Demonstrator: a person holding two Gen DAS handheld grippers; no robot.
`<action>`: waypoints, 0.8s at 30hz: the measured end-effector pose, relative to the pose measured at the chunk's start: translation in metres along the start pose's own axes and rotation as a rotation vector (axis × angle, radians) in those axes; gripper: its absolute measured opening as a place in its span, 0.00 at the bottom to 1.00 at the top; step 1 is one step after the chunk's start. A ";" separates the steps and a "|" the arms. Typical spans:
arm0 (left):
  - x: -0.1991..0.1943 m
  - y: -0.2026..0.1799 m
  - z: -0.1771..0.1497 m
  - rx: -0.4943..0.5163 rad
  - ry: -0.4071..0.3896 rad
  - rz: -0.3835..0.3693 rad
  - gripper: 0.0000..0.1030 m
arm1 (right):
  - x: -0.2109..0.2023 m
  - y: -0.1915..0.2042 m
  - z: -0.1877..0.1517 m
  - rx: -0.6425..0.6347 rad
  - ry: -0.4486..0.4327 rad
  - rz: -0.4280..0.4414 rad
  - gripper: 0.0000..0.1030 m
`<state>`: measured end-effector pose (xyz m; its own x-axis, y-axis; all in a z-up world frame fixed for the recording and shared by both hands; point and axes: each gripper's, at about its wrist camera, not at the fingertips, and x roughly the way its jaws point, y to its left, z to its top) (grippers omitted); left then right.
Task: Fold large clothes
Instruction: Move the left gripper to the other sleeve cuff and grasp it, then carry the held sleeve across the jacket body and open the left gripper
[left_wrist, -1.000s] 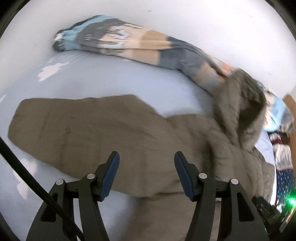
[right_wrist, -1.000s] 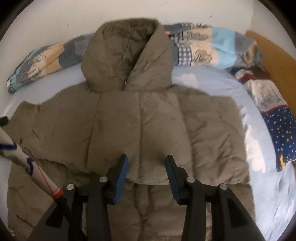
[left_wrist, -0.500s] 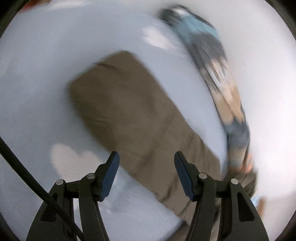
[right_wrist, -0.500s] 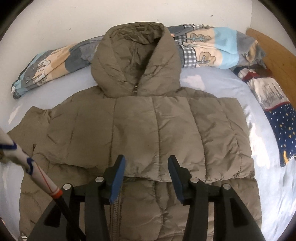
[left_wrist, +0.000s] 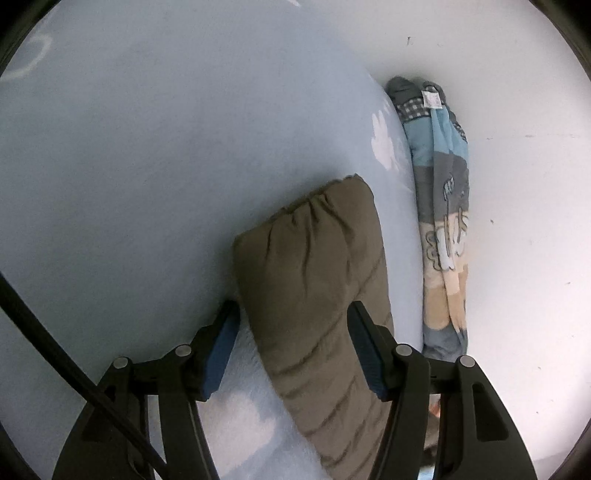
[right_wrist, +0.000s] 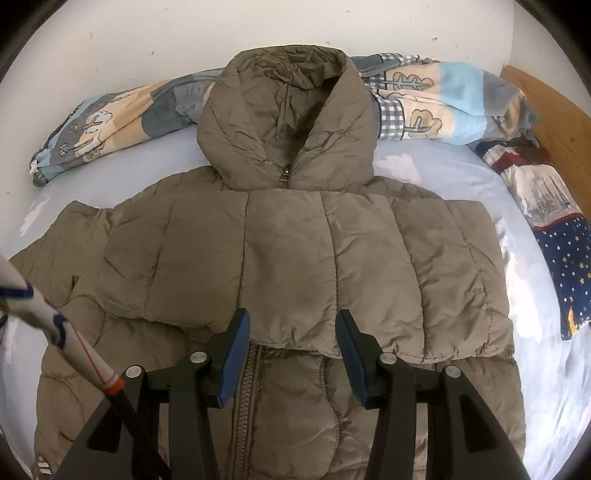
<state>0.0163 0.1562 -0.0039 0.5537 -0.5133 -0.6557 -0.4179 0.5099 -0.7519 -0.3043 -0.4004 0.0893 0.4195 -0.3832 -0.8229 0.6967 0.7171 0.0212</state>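
An olive puffer jacket (right_wrist: 295, 251) lies front up on the pale blue bed sheet (right_wrist: 461, 177), its hood (right_wrist: 284, 118) toward the wall. A folded layer of it lies across the chest. My right gripper (right_wrist: 292, 315) hovers open over that layer's lower edge, just above the zipper (right_wrist: 245, 402), with no cloth pinched. In the left wrist view the jacket's sleeve (left_wrist: 314, 258) stretches away toward its gathered cuff. My left gripper (left_wrist: 293, 310) is open and straddles this sleeve, one finger on each side, and the pads are not squeezing it.
A rolled patterned blanket (left_wrist: 443, 206) runs along the white wall, also seen as the blanket (right_wrist: 424, 96) behind the hood. A star-print cloth (right_wrist: 565, 258) and a wooden bed board (right_wrist: 546, 110) sit at the right. A striped cable (right_wrist: 55, 325) crosses the lower left.
The left view swung from the jacket's body out to the sleeve end, which now lies between its fingers. The right gripper's jaws widened slightly and it drew back a little.
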 end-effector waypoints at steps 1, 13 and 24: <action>0.003 -0.001 0.000 -0.006 -0.018 -0.007 0.58 | 0.000 0.000 0.000 -0.003 -0.001 -0.001 0.50; -0.025 -0.086 -0.039 0.269 -0.160 -0.071 0.14 | -0.001 -0.014 0.003 0.049 -0.008 0.030 0.50; -0.038 -0.216 -0.191 0.734 0.005 -0.300 0.13 | -0.030 -0.026 0.011 0.101 -0.077 0.082 0.51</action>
<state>-0.0524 -0.0663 0.1702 0.5633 -0.7031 -0.4341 0.3315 0.6735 -0.6607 -0.3285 -0.4137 0.1192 0.5179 -0.3720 -0.7703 0.7118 0.6868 0.1468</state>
